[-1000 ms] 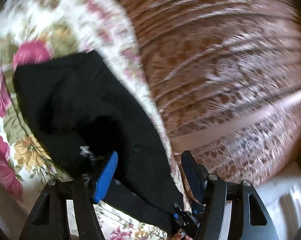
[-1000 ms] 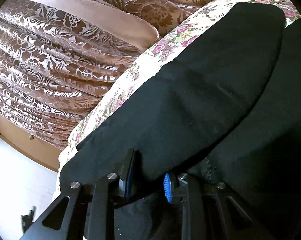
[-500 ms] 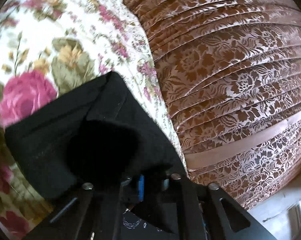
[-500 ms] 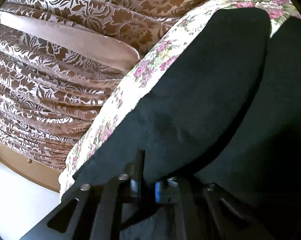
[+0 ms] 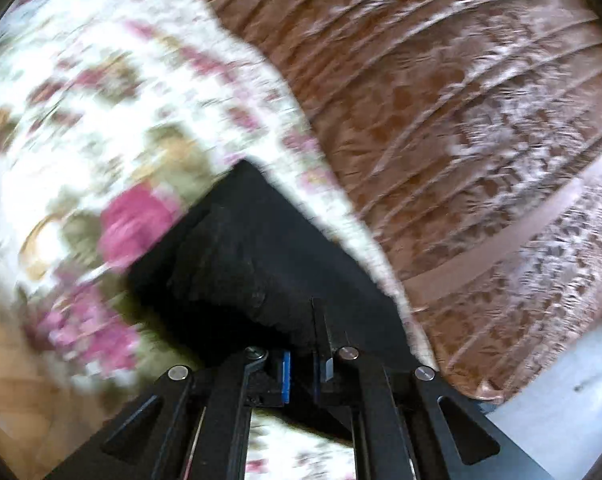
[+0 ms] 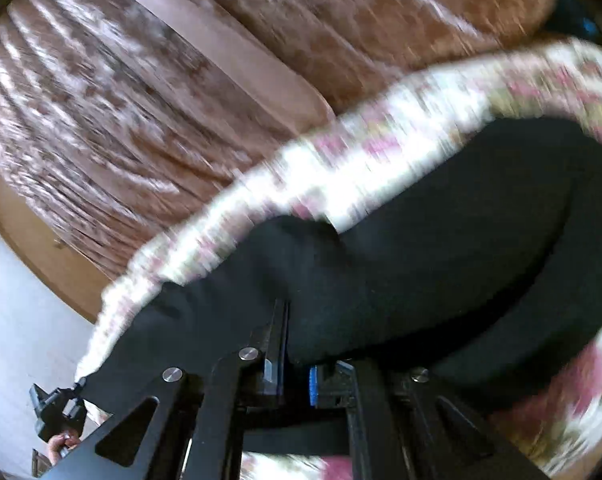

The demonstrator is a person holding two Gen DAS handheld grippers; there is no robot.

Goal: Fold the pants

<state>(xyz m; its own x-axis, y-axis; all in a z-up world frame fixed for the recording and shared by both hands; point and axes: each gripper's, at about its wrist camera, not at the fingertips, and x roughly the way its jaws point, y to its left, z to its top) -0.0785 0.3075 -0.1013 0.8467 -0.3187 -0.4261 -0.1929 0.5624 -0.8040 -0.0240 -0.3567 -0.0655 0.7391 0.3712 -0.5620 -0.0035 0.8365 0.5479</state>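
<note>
left hand-held gripper [image 5: 303,364] clenched on black pants [image 5: 261,248], right hand-held gripper [image 6: 297,372] likewise

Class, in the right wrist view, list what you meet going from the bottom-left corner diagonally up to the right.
White floor → brown patterned bed skirt → floral bedspread → black pants.

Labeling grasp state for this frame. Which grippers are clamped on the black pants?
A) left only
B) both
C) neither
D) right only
B: the left gripper and the right gripper each have their jaws nearly together with the black pants fabric pinched between them, over the floral bedsheet.
</note>
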